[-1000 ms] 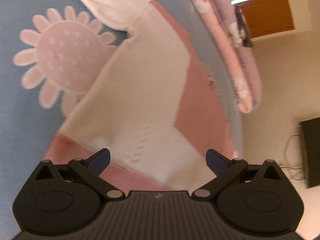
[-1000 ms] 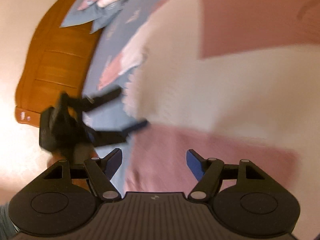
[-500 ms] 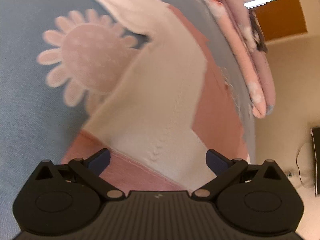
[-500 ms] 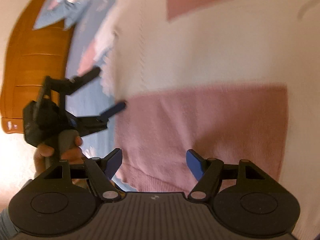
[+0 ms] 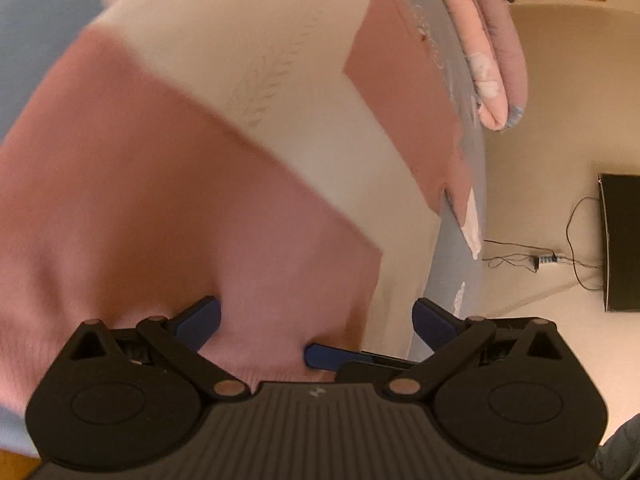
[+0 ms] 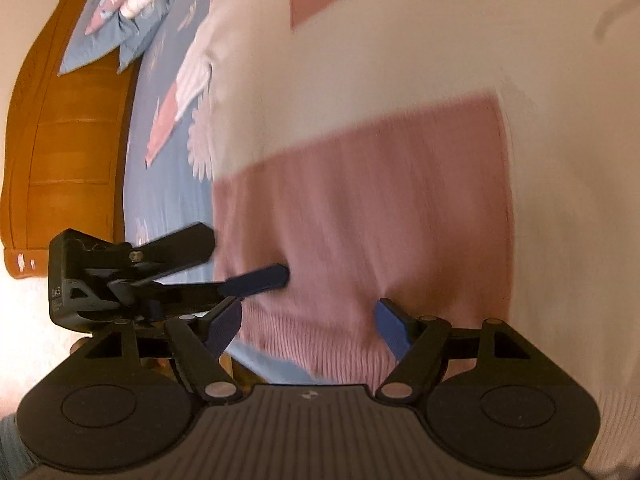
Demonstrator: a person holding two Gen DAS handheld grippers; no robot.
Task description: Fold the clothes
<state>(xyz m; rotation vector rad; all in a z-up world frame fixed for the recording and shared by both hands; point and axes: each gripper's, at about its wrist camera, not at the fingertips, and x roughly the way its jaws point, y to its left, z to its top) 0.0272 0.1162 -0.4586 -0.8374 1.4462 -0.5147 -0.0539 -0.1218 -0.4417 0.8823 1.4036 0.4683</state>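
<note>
A cream and pink block sweater (image 5: 280, 128) (image 6: 360, 80) lies spread on a blue bed sheet (image 6: 160, 196). My left gripper (image 5: 316, 320) is open and low over the pink bottom band, whose fabric bunches between its fingers. In the right wrist view the left gripper (image 6: 236, 258) comes in from the left, one blue pad (image 6: 260, 278) against the pink knit. My right gripper (image 6: 308, 324) is open over the ribbed pink hem (image 6: 320, 344). One right fingertip (image 5: 324, 356) shows in the left wrist view, pressed into the fabric.
A wooden headboard (image 6: 68, 140) and blue pillows (image 6: 108, 32) sit at the left of the bed. A rolled pink quilt (image 5: 496, 60) lies along the far edge. On the floor beyond are a black panel (image 5: 620, 240) and cables (image 5: 540, 258).
Both grippers have dropped closer to the sweater's pink bottom band and drawn together. The left gripper's pad now touches the knit, and the fabric puckers there.
</note>
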